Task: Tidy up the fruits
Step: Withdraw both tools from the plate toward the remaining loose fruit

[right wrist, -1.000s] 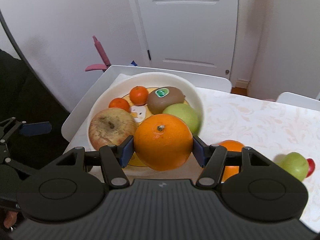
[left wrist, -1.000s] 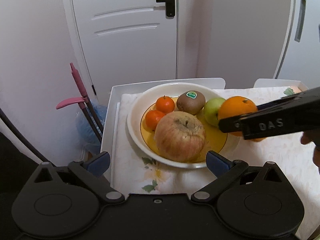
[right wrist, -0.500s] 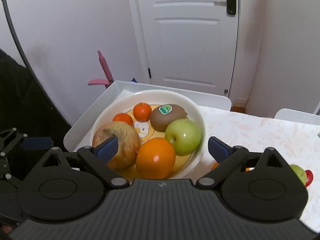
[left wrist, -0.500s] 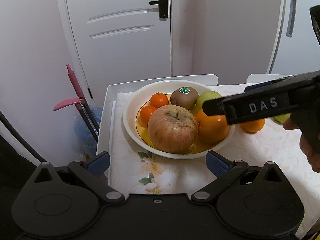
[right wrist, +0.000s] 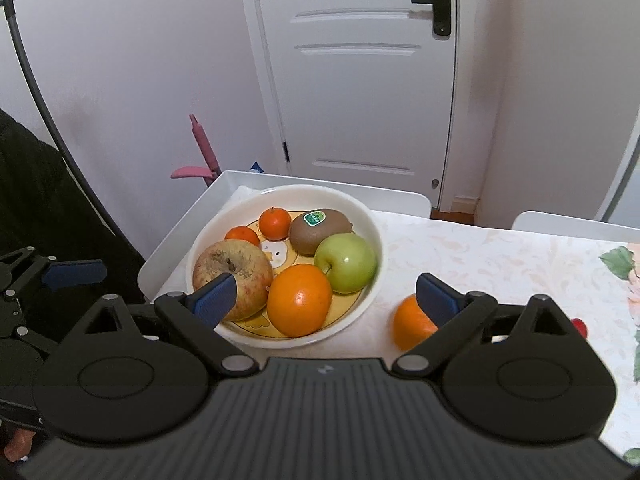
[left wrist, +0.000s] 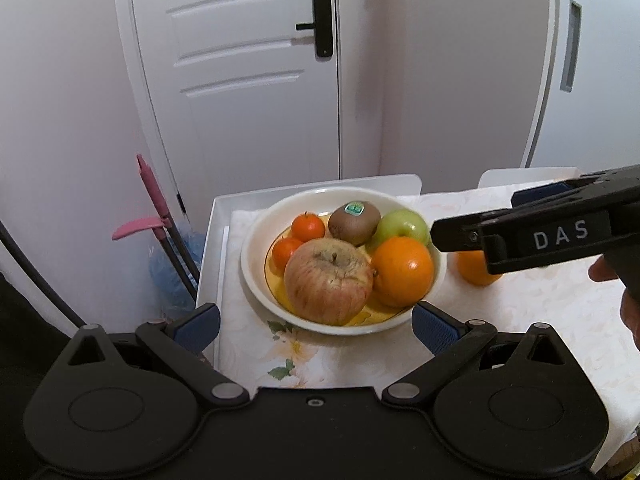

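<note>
While both grippers hang wide open w/ nothing held, the loose orange (right wrist: 412, 326) sits on the table (right wrist: 500, 256) just right of the bowl (right wrist: 372, 236). It lies under the right gripper (right wrist: 324, 294), partly behind its right finger; left gripper (left wrist: 316, 322) is farther off. Round fruit, no long axis. Right one's prob. nearer for the grab.

A white bowl (right wrist: 372, 236) on the counter (right wrist: 500, 256) holds a wrinkled red apple (right wrist: 232, 270), an orange (right wrist: 299, 300), a green apple (right wrist: 346, 263), a stickered kiwi (right wrist: 320, 231) and two tangerines (right wrist: 274, 223). A second orange (right wrist: 410, 324) lies on the counter just right of the bowl.
</note>
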Demonstrator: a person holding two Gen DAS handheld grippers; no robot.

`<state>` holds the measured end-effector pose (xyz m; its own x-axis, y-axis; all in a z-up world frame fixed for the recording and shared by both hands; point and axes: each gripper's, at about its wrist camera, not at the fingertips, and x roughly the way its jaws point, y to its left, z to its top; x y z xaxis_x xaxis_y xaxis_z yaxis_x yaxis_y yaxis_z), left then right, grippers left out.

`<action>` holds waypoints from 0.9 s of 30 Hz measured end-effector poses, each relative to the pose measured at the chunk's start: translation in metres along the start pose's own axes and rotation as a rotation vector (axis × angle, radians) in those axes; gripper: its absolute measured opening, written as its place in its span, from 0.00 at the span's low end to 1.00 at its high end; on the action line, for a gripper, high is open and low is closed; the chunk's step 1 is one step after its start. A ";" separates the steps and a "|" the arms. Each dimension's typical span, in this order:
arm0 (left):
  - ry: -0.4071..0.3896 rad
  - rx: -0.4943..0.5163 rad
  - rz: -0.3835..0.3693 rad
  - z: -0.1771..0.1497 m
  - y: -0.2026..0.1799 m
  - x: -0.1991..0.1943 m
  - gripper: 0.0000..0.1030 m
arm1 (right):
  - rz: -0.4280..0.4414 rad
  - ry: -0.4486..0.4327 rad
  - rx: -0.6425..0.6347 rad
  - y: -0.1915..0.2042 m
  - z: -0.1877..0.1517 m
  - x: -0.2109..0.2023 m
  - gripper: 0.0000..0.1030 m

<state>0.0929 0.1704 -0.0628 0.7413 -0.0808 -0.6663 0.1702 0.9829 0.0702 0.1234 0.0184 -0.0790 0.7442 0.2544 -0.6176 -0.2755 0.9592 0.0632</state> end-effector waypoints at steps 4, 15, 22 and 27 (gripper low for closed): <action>-0.017 -0.004 -0.006 0.005 -0.004 -0.009 1.00 | -0.016 -0.017 0.026 -0.006 0.001 -0.016 1.00; -0.044 -0.061 0.004 0.024 -0.030 -0.033 1.00 | -0.046 -0.068 0.044 -0.062 -0.003 -0.070 1.00; -0.059 -0.075 0.052 0.030 -0.072 -0.039 1.00 | -0.098 -0.040 0.019 -0.118 -0.018 -0.092 1.00; -0.051 -0.101 0.073 0.030 -0.105 -0.036 1.00 | -0.105 -0.025 -0.004 -0.156 -0.029 -0.098 1.00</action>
<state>0.0675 0.0649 -0.0237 0.7821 -0.0139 -0.6230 0.0501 0.9979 0.0406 0.0757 -0.1593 -0.0508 0.7840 0.1560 -0.6008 -0.1976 0.9803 -0.0034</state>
